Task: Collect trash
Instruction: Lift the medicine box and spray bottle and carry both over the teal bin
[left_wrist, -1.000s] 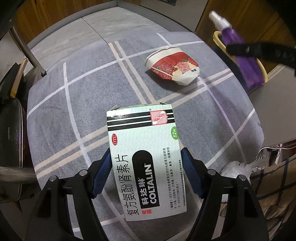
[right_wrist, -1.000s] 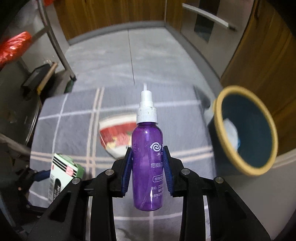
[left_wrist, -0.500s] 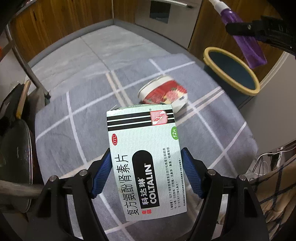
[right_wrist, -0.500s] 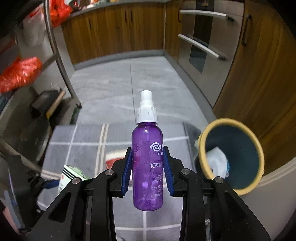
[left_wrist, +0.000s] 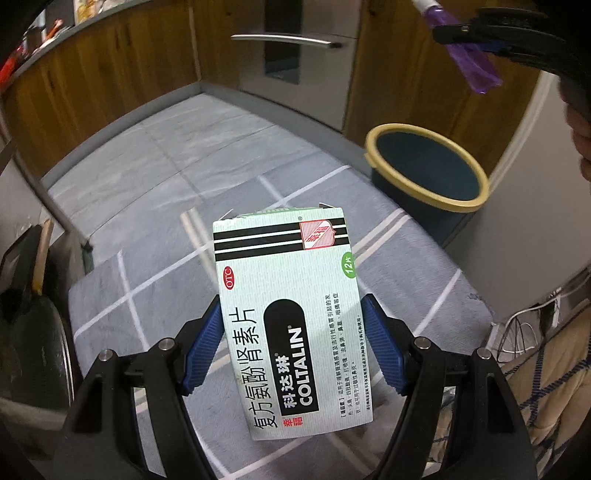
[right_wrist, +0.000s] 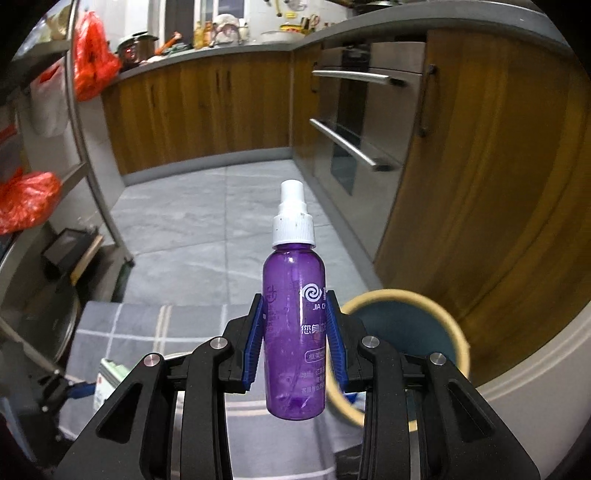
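The pale green medicine box (left_wrist: 291, 325) is clamped by its long sides between the blue pads of the left tongs (left_wrist: 291, 345), raised above the grey checked rug (left_wrist: 155, 280). The purple spray bottle (right_wrist: 294, 332), white cap up, is gripped upright in the right tongs (right_wrist: 294, 341). The yellow-rimmed bin (left_wrist: 424, 173) stands on the floor just off the rug's far right corner, near the wooden cabinets (right_wrist: 480, 184).

Both tools share one build: the left gripper (left_wrist: 291, 347) and the right gripper (right_wrist: 295, 341) have matte black plastic linkage arms with open triangular cut-outs. Round silver screws mark each pivot. Their fingers (left_wrist: 202, 347) carry blue ribbed pads (right_wrist: 255, 341), long and narrow, set on the inner faces of the black jaws.
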